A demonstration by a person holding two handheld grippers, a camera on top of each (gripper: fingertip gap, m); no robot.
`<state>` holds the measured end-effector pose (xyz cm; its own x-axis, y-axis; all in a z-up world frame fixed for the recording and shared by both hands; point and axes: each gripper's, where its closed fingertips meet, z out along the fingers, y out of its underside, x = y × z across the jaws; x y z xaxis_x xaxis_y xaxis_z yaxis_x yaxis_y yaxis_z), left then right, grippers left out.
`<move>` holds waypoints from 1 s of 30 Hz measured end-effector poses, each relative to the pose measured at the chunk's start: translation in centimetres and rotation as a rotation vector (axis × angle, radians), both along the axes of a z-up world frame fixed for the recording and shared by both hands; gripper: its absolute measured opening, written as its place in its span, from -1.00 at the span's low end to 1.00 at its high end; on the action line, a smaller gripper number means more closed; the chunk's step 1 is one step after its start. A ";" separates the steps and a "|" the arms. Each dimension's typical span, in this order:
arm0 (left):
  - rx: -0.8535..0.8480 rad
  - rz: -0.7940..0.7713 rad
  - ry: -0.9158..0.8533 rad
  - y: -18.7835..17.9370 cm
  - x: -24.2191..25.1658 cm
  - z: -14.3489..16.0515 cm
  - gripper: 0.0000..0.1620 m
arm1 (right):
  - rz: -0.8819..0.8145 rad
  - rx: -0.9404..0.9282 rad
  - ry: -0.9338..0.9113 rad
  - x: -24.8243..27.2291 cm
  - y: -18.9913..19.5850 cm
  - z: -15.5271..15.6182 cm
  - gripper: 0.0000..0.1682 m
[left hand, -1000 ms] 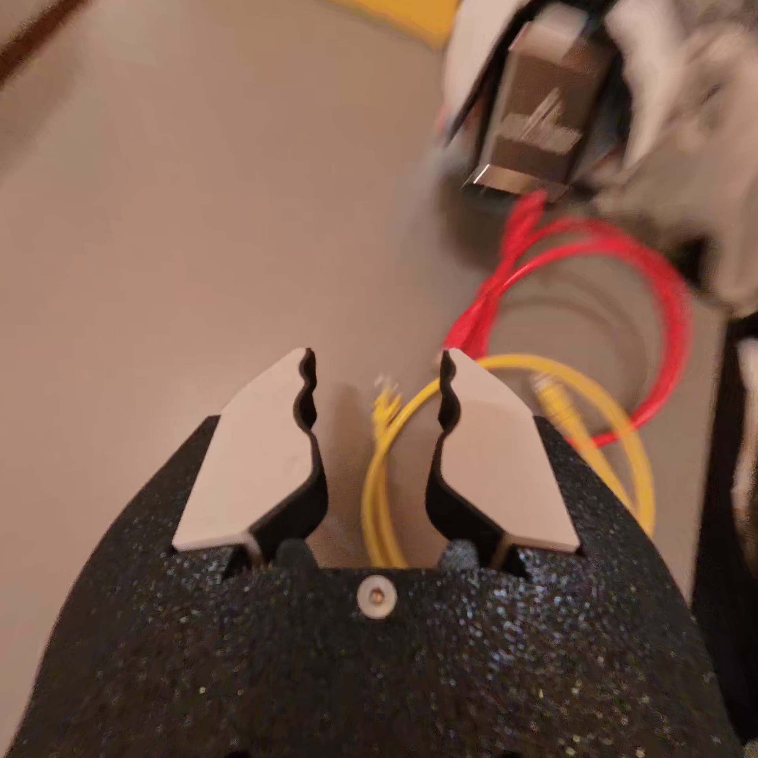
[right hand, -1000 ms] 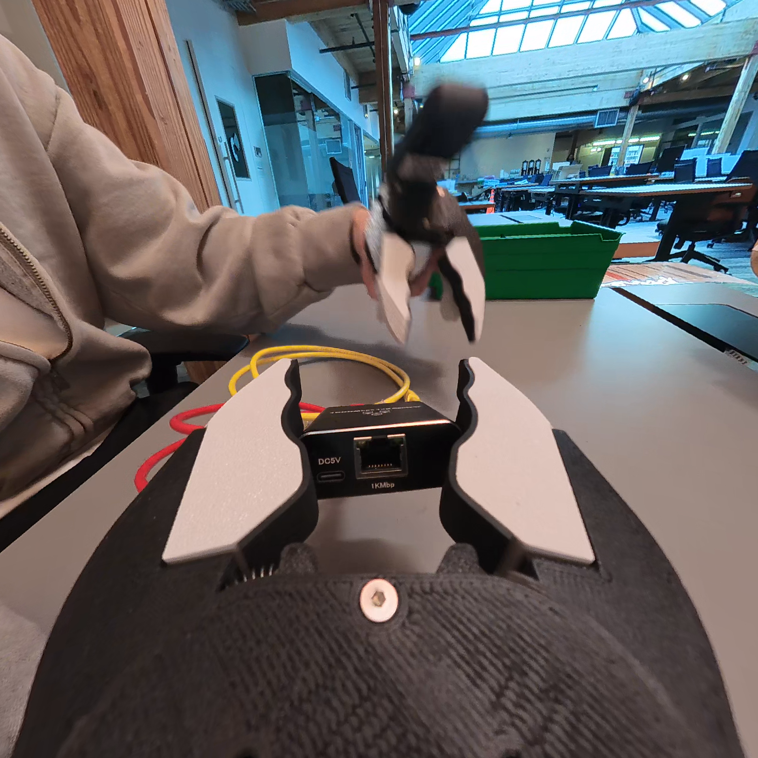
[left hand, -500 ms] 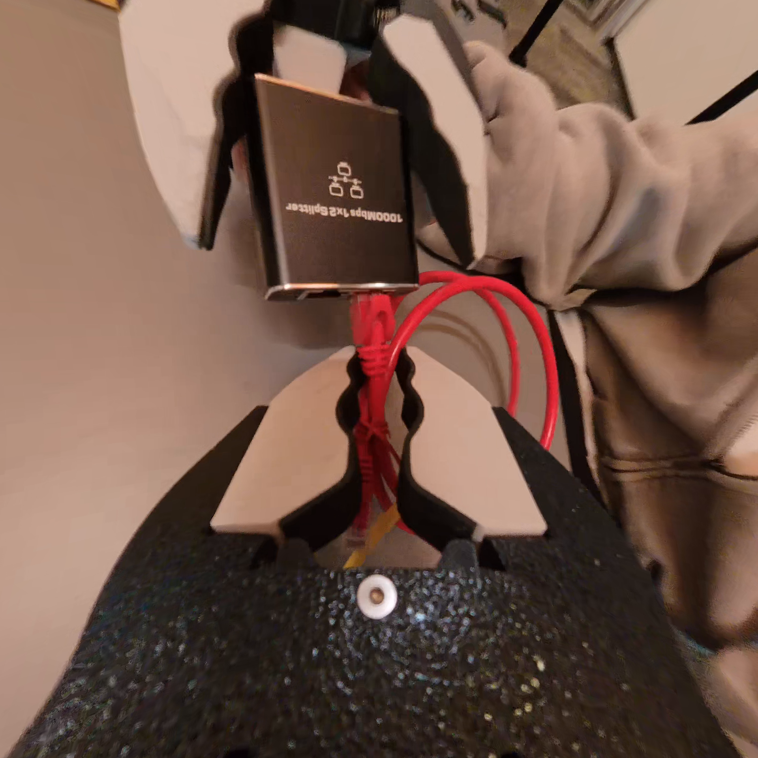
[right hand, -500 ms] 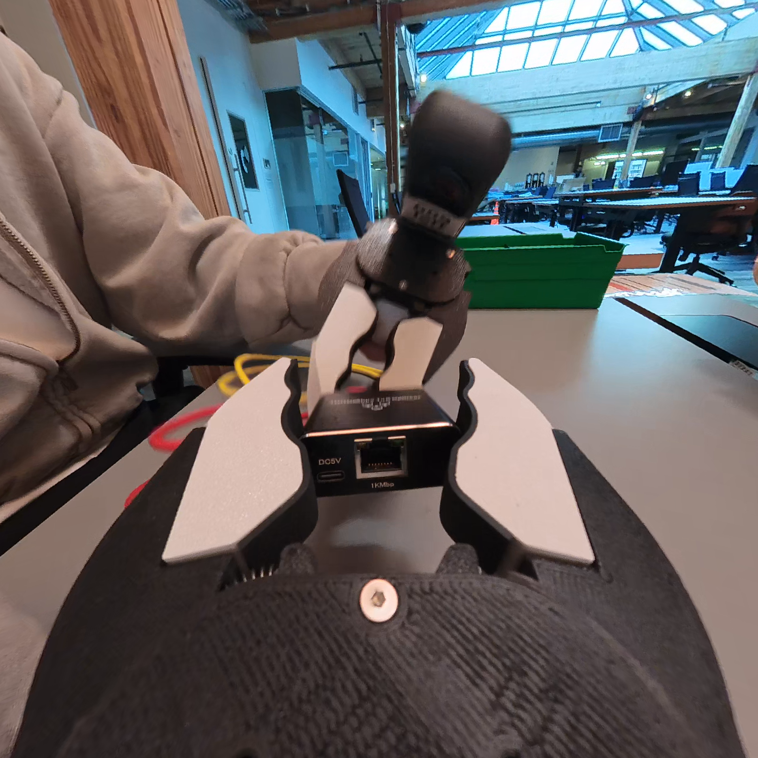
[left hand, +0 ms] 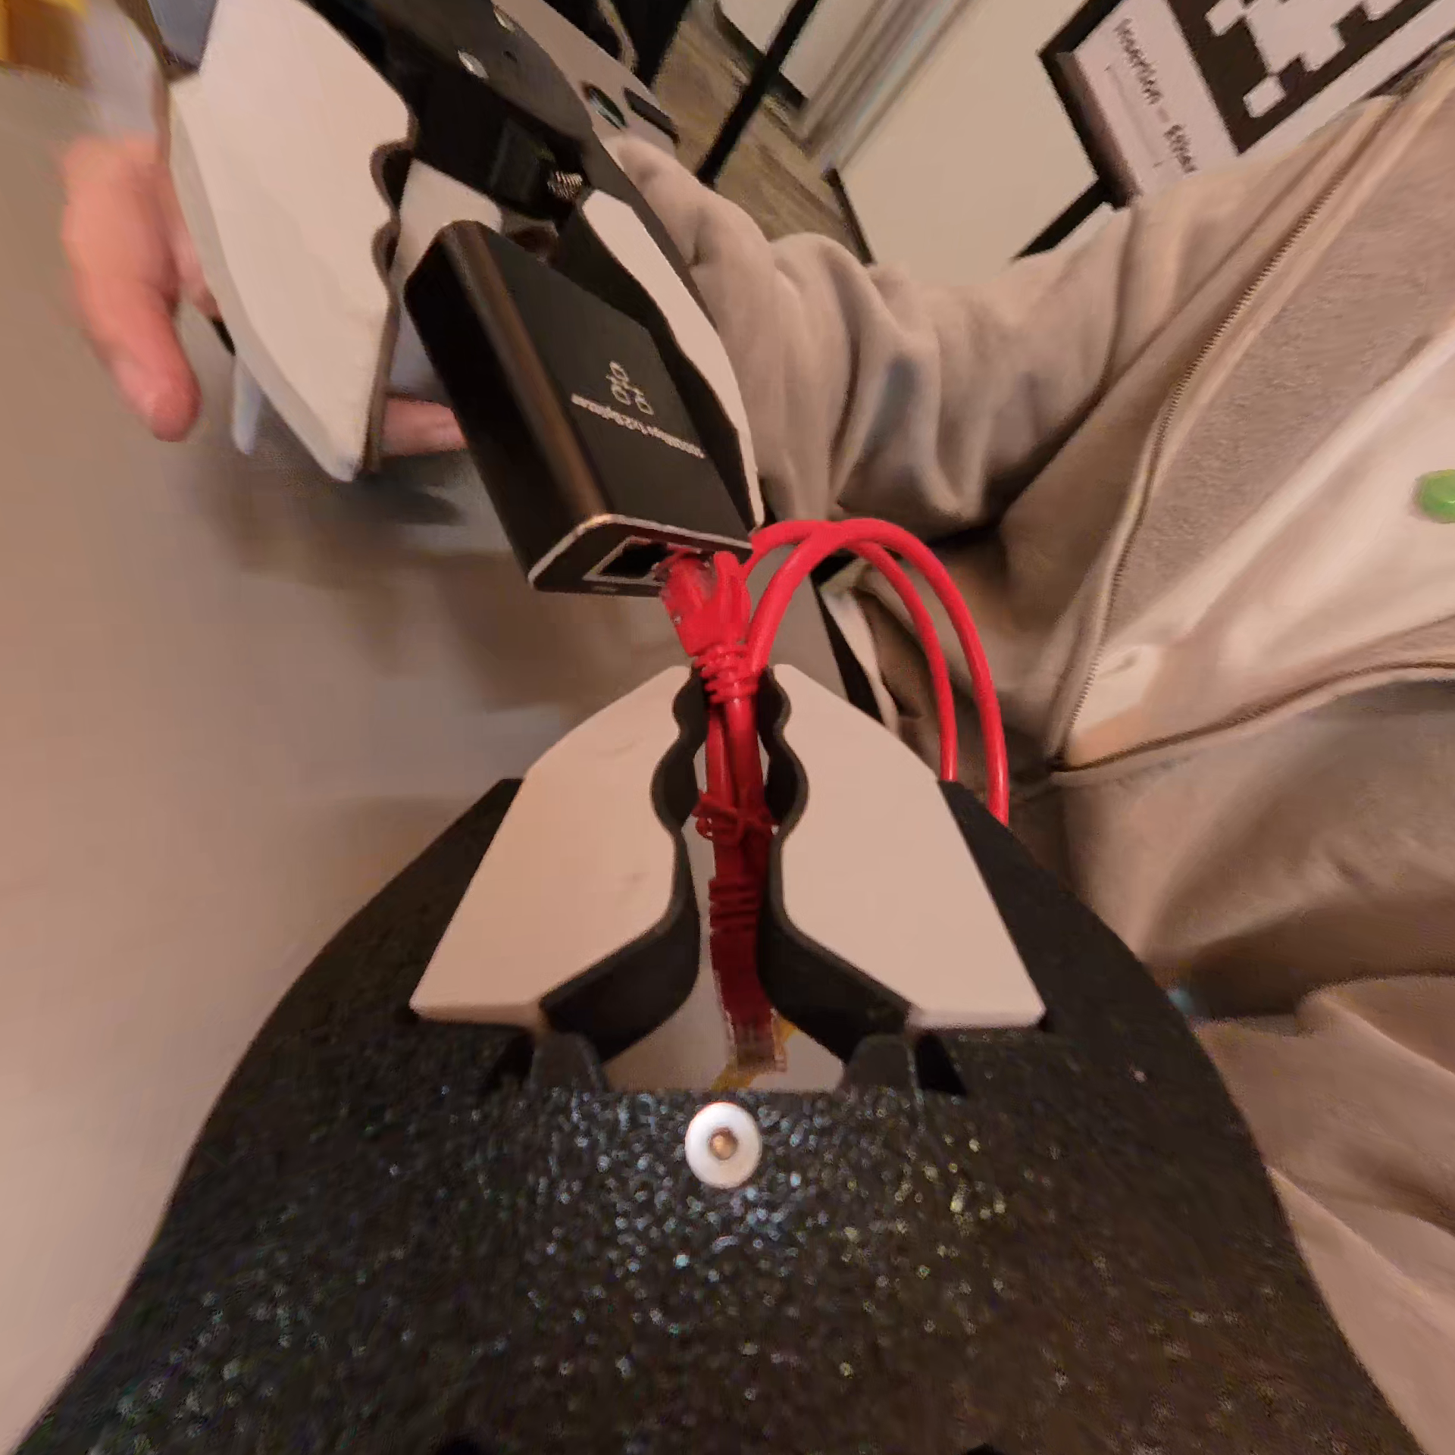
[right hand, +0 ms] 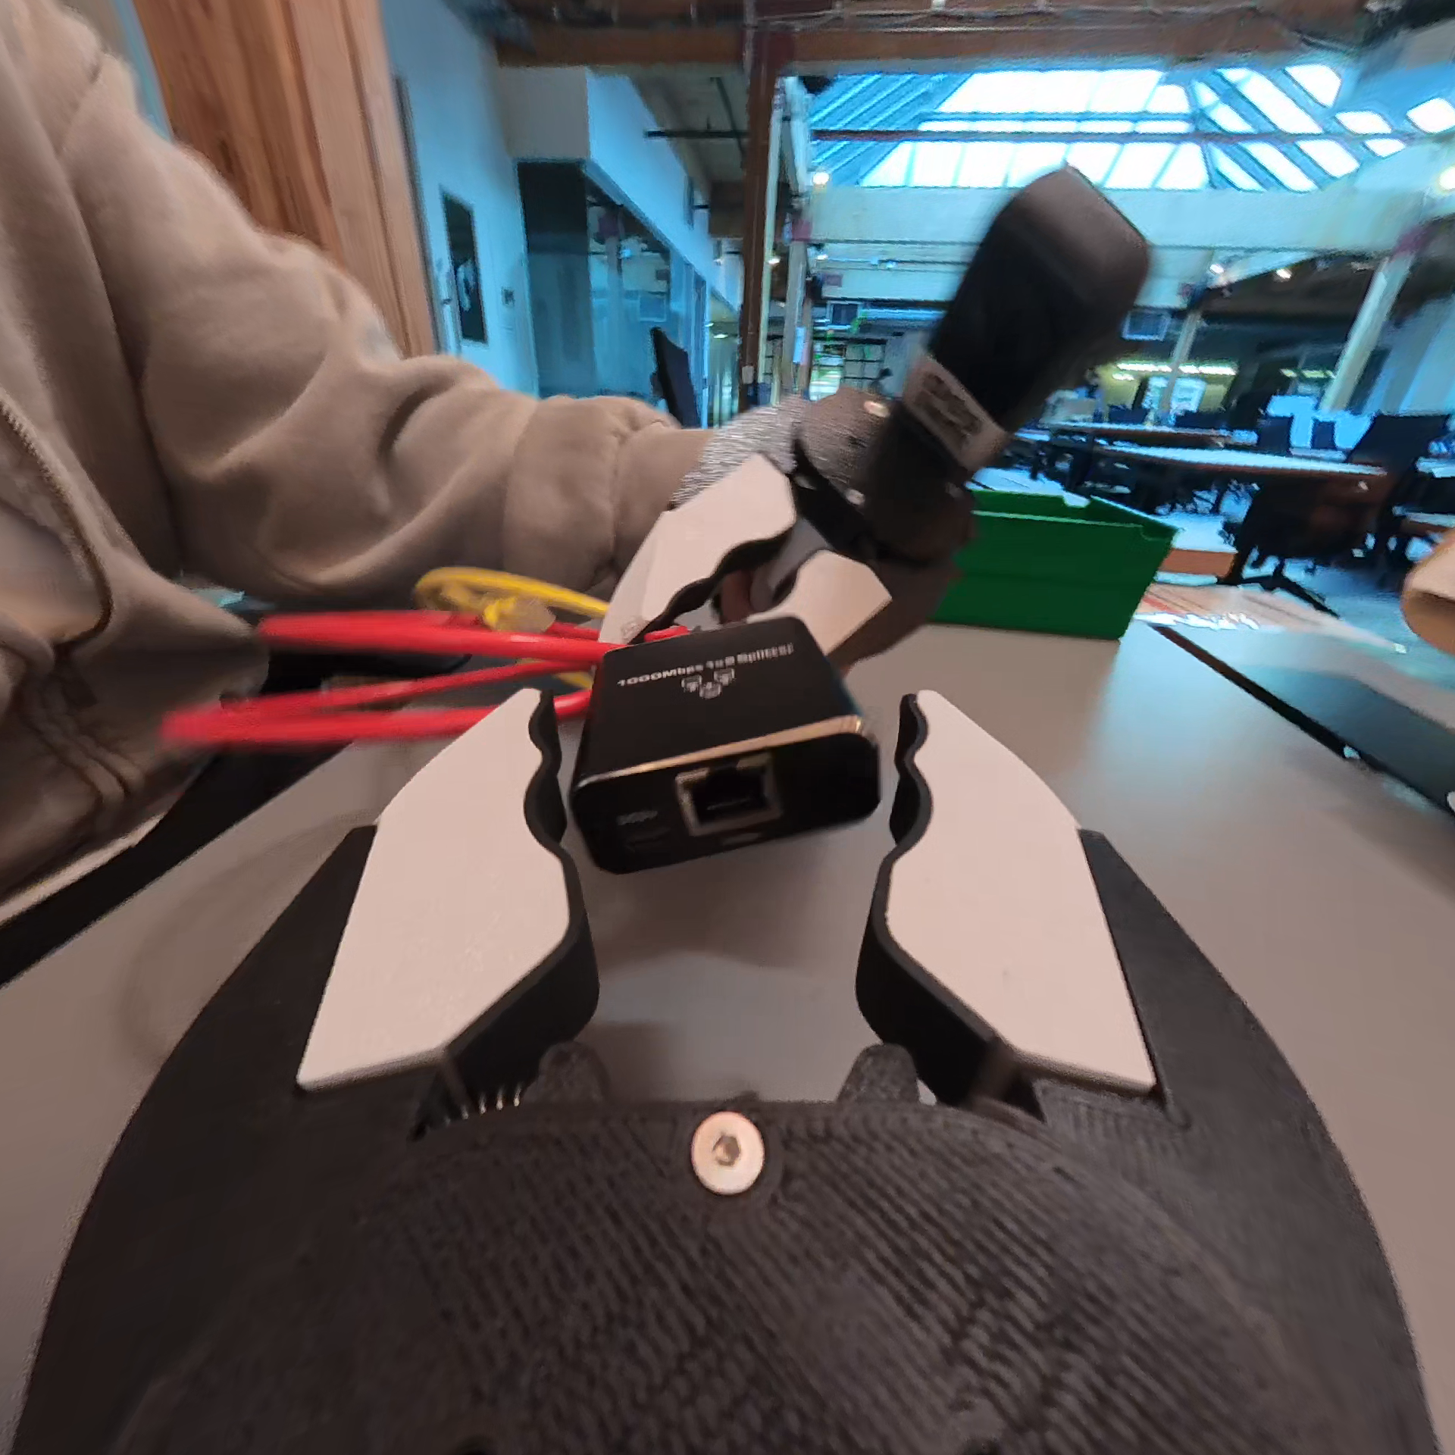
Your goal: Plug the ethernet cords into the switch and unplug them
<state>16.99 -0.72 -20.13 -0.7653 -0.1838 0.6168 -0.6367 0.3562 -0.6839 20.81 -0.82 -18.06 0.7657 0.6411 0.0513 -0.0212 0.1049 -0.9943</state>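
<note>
Loosely, switch (right hand: 724,756) between right claw (right hand: 728,736) tips

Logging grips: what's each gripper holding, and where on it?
Left gripper: red cable, pinched just behind its plug. Right gripper: nothing; its jaws stand open either side of the switch.

- My left gripper (left hand: 732,693): speckled, rough black plastic body; fingers matt pale w/ black edges.
- Right gripper (right hand: 728,756): ridged, layered black plastic.
- Switch (right hand: 724,748): smooth black casing, satin sheen, bright metal-looking rim.
- Red cord (left hand: 736,756): glossy plastic jacket.
- Table (right hand: 1181,787): smooth matt grey.
- Sleeve (right hand: 354,472): soft beige cloth.
</note>
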 end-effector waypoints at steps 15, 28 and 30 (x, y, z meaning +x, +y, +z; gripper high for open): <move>-0.025 -0.123 0.128 -0.9 -1.6 -0.4 -0.85 | 0.094 -0.060 -0.126 -2.6 -0.9 -1.5 -0.08; -0.098 -0.006 0.157 -0.6 -0.3 0.1 -0.85 | -0.008 -0.046 -0.097 -1.5 -0.2 -1.2 -0.08; -0.093 -0.003 0.159 -0.6 -0.3 0.1 -0.85 | -0.020 -0.046 -0.107 -1.5 -0.1 -1.3 -0.08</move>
